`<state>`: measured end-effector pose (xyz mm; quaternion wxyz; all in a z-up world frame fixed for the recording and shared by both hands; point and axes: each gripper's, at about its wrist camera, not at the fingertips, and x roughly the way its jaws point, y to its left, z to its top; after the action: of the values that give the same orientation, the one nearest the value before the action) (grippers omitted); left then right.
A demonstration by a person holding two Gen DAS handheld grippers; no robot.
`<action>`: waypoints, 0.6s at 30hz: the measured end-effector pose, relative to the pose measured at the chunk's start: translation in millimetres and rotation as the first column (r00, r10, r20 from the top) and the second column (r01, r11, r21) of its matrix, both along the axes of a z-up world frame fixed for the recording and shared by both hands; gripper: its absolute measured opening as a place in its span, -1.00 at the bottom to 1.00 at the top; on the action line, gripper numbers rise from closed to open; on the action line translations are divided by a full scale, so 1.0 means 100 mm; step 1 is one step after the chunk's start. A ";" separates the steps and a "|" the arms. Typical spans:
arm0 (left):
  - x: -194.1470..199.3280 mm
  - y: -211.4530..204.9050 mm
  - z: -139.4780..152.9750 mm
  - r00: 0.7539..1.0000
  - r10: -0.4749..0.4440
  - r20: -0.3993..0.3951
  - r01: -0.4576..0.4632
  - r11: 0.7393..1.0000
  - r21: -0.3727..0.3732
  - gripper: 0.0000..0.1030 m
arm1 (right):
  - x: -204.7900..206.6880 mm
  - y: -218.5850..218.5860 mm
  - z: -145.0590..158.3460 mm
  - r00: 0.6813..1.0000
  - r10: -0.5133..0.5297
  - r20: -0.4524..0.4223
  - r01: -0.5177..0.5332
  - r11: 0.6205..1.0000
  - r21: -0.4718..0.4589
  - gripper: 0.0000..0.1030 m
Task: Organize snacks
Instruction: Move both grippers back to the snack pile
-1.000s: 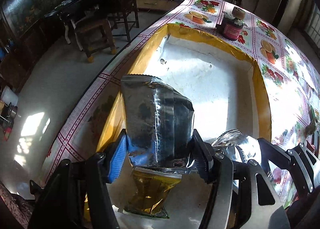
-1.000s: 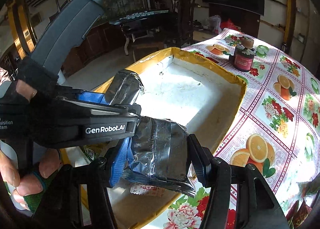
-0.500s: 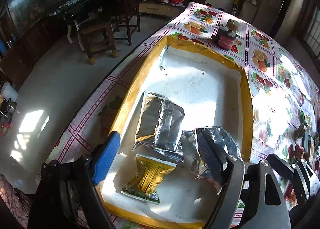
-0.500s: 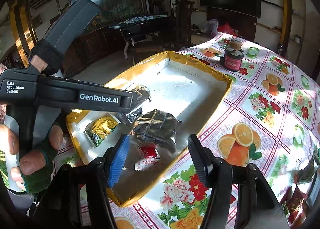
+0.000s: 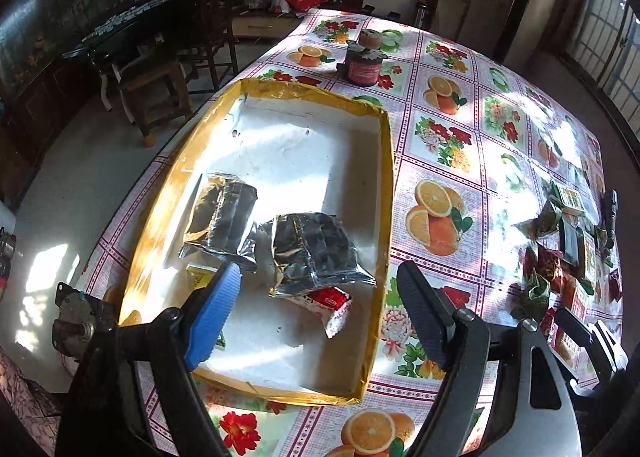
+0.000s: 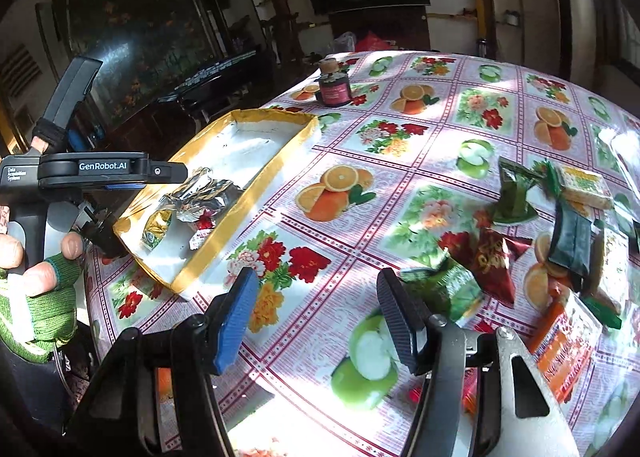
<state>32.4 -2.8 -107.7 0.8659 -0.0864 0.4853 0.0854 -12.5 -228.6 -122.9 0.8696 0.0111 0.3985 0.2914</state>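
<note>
Yellow-rimmed white tray [image 5: 387,185] has two silver foil packets [image 5: 221,217] plus a red-white one [image 5: 328,299]; left gripper [image 5: 320,317] and right gripper [image 6: 316,317] both spread, empty.

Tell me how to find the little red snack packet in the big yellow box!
Look at the yellow-rimmed box with the white floor, lying on the fruit-and-flower tablecloth. Near its close end lie two shiny silver bags; the red and white packet peeks out from under the silver bag nearer the oranges. It is the only red thing in the box, and much smaller than the silver bags.
</note>
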 end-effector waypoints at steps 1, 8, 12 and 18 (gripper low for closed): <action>0.00 -0.06 0.00 1.000 -0.010 0.000 0.010 1.000 0.002 0.57 | -0.01 -0.08 0.00 1.000 -0.016 -0.004 0.016 1.000 0.005 0.21; -0.09 -0.45 0.03 0.997 -0.078 -0.005 0.078 0.997 0.019 0.57 | -0.18 -0.56 -0.03 0.995 -0.099 -0.011 0.099 0.995 0.033 0.23; -0.13 -0.70 0.02 0.992 -0.125 -0.011 0.125 0.992 0.026 0.57 | -0.27 -0.78 -0.05 0.991 -0.137 -0.013 0.137 0.990 0.037 0.24; -0.18 -1.05 0.00 0.981 -0.195 -0.021 0.195 0.980 0.034 0.57 | -0.41 -1.16 -0.06 0.976 -0.216 -0.016 0.217 0.975 0.052 0.25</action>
<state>14.4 -108.2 -108.1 0.8673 -0.0222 0.4973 0.0096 -53.3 -344.9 -129.3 0.8934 0.0792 0.3914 0.2056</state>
